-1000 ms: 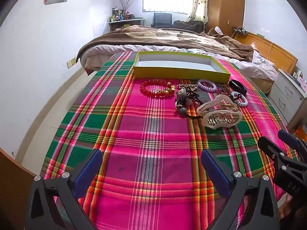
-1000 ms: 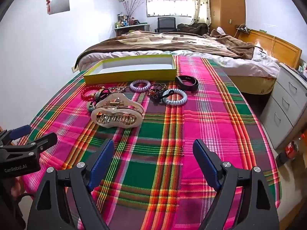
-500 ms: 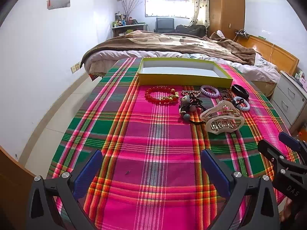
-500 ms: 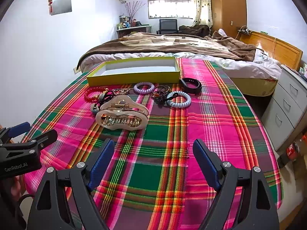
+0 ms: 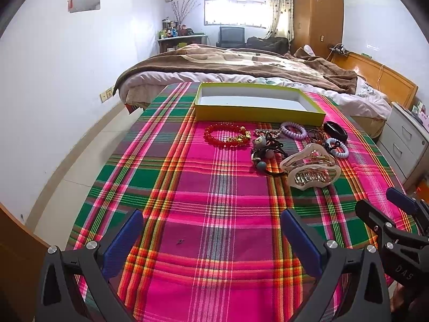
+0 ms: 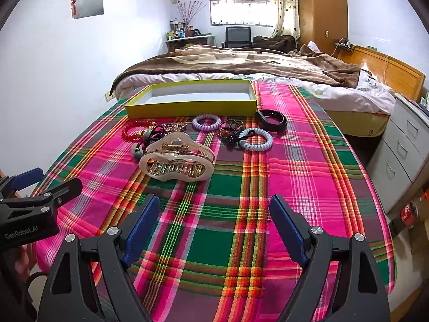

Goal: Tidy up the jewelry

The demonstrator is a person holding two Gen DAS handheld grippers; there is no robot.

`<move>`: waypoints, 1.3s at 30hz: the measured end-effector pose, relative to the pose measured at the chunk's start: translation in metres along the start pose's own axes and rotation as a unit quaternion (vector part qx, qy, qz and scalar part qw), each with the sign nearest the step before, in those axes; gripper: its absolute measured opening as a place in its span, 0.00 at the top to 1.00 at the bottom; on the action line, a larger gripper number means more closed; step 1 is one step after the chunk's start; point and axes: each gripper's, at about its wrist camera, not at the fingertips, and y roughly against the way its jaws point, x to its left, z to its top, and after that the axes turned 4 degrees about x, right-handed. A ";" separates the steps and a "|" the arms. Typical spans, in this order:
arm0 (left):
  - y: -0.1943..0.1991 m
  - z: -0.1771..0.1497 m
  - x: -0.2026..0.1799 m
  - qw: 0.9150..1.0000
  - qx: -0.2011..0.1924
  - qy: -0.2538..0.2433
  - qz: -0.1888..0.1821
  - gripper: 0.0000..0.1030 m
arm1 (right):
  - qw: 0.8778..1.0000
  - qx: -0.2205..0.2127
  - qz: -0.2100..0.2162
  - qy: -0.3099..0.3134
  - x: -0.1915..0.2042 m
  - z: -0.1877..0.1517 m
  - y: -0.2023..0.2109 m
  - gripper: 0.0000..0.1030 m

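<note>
Now your left gripper (image 5: 211,237) and right gripper (image 6: 214,224) hang wide, empty, at frame bottom; the hair claw (image 6: 177,164) sits mid-frame on the plaid cloth (image 6: 295,166), bed (image 6: 241,64) behind.

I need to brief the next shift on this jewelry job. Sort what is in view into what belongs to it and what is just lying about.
Belongs to the job:
yellow box, nothing visible inside
red bead bracelet
lilac coil hair tie
pale blue coil hair tie
black band
large beige hair claw
left gripper and right gripper, both open

Just lying about:
bed
drawer cabinet
wardrobe
</note>
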 end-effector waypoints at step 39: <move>0.004 -0.001 0.003 1.000 0.001 0.000 0.000 0.00 | 1.000 0.000 -0.004 0.012 0.008 0.000 0.003 0.19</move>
